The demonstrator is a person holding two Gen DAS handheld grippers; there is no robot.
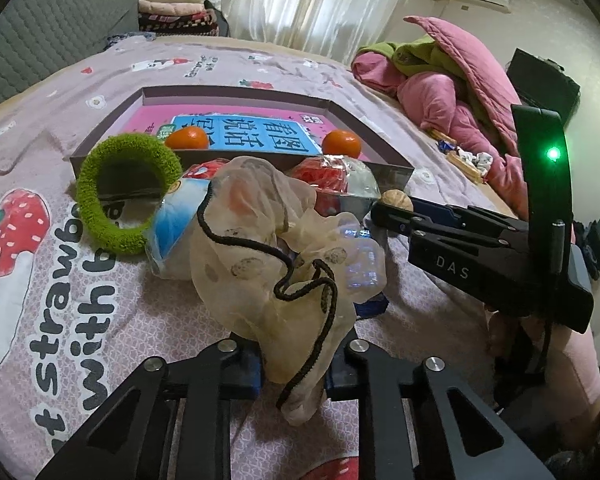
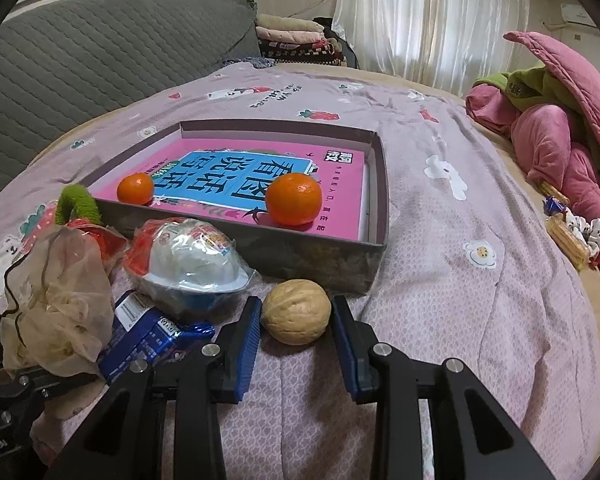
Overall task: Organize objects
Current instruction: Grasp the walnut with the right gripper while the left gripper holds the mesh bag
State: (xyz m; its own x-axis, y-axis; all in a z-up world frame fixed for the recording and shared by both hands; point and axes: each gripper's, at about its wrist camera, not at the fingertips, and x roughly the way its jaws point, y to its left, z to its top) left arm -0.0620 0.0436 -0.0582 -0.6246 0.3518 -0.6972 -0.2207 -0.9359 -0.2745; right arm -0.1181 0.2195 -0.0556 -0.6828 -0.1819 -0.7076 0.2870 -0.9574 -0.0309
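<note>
Left gripper (image 1: 296, 364) clamped on pouch (image 1: 268, 248) | right gripper (image 2: 296, 320) jaws apart, flanking walnut (image 2: 296, 312) | box (image 2: 320, 258) at 12, holding two oranges (image 2: 294, 199)

Walnut (image 2: 296, 312) on bedspread, touching grey box (image 2: 320, 258)

A home bedroom: strawberry-print bed (image 2: 460, 272), padded grey headboard (image 2: 100, 60) upper left, curtained window (image 2: 432, 16) top, crumpled pink quilt (image 2: 560, 128) right.

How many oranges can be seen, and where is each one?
2. Both lie inside the shallow box, on the pink book: one orange near its left side, the other orange further right. Others may be hidden.
</note>
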